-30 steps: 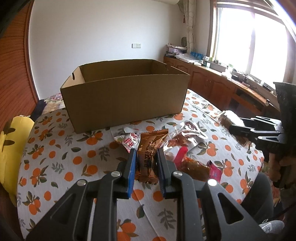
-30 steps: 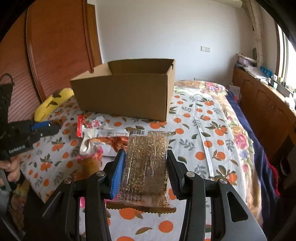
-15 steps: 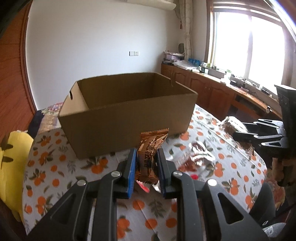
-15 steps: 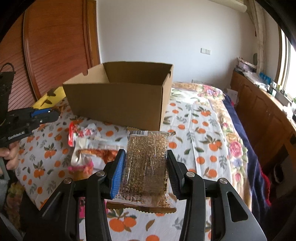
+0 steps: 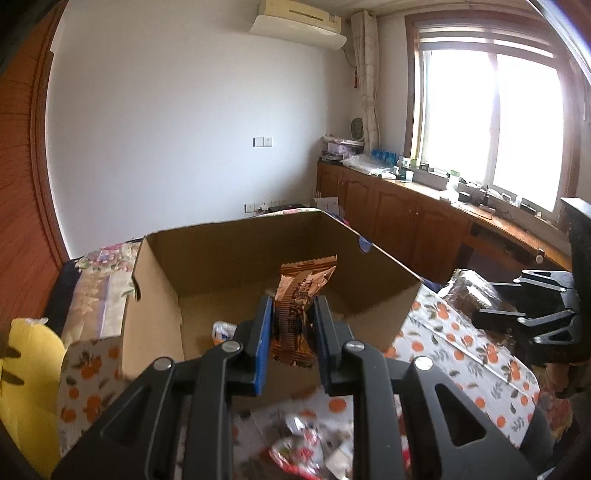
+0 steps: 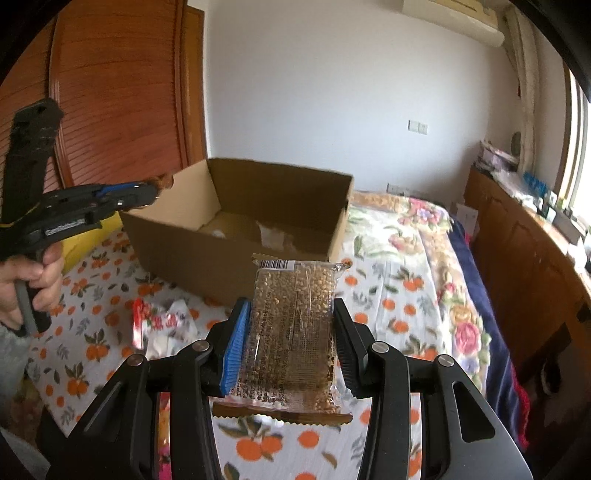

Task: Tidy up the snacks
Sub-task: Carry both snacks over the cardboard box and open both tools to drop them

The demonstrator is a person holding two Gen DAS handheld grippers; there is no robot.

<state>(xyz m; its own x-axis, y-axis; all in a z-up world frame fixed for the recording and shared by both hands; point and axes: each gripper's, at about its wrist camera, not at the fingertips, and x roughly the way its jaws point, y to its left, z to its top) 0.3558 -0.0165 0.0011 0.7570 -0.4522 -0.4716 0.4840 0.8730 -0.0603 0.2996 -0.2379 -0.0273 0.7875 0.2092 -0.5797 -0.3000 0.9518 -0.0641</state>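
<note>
Having risen from the table, the left claw (image 5: 291, 343) now grips a copper-brown wafer packet (image 5: 301, 302) over the cardboard box (image 5: 207, 251), ready to drop, while the right claw (image 6: 290, 347), at three o'clock, clamps a clear-wrapped seed bar (image 6: 291, 332).

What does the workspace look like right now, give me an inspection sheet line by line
Surface: orange-print tablecloth.
Job's things: open cardboard box, some packets inside; brown wrapper; clear grain bar.
Clutter: red-and-white packet and others loose by the box.
Grippers: left gripper shut on the brown wrapper over the box; right gripper shut on the grain bar.
Cables: nothing seen.
Surroundings: window, wooden cabinets, air conditioner.
</note>
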